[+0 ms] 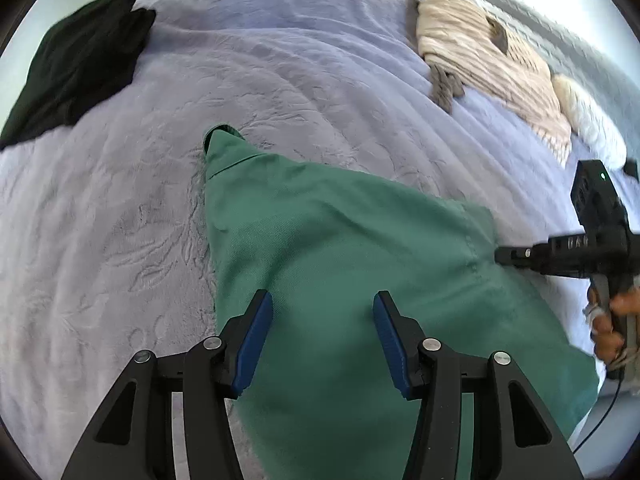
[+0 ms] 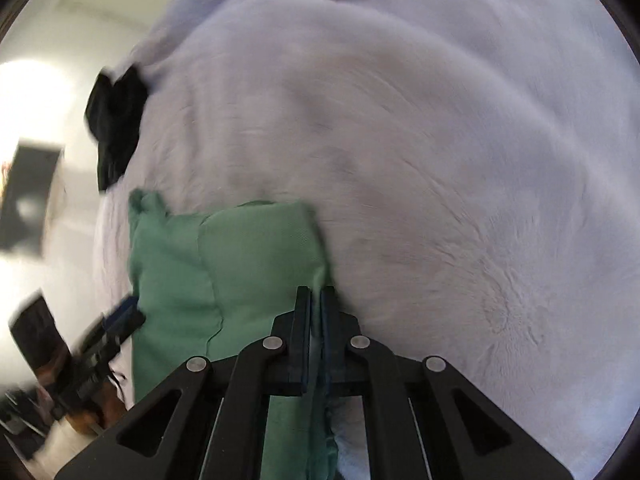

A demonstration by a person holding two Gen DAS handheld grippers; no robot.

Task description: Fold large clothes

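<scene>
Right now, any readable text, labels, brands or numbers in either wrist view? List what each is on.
No text can be read for certain in either view.
right gripper: raised marks on its black body in the left wrist view, too small and blurred to read; a green indicator light above, no characters.
green garment, black garment, striped beige garment: no visible label or print.

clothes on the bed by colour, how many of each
green: 1, the green garment spread in front, its edge pinched by the right tongs
black: 1, the black garment at the far left
beige striped: 1, the beige striped knit at the far right
total: 3
</scene>
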